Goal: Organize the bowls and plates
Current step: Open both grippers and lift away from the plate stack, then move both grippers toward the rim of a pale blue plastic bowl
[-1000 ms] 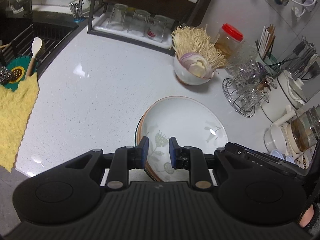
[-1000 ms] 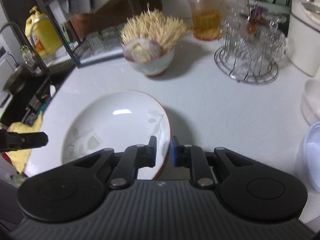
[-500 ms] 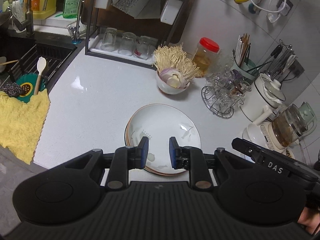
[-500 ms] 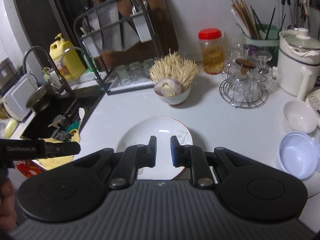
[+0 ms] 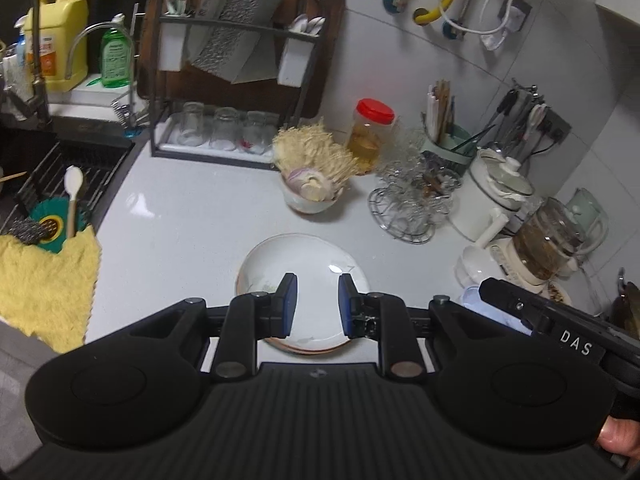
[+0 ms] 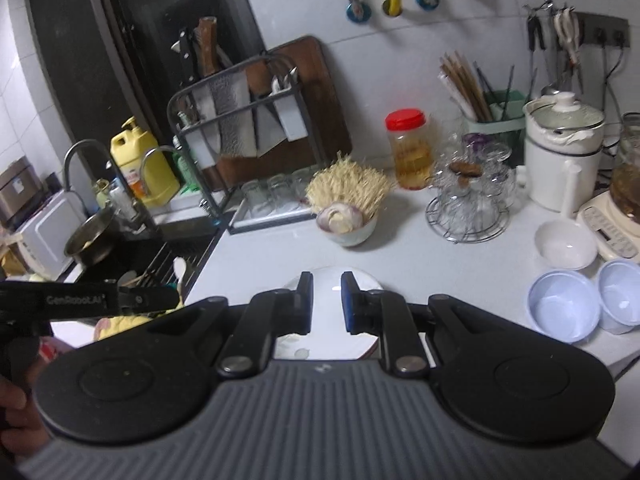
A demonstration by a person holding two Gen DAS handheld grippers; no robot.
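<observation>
While both hand-held grippers gape empty, stacked plates (image 5: 304, 276) rest on counter (image 5: 192, 232).

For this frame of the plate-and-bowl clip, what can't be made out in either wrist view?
- Stack of white floral plates: how many are stacked; left view shows only rims, and the right gripper hides most of it.
- Right pale blue plastic bowl: cut off by the right view's edge.
- Left gripper: open and empty; plate underside unseen.

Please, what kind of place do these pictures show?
Most likely a home kitchen counter. A sink with a faucet is at the left, a rack with knives stands against the wall, and a stack of plates lies on the white counter near a bowl of vegetables.
</observation>
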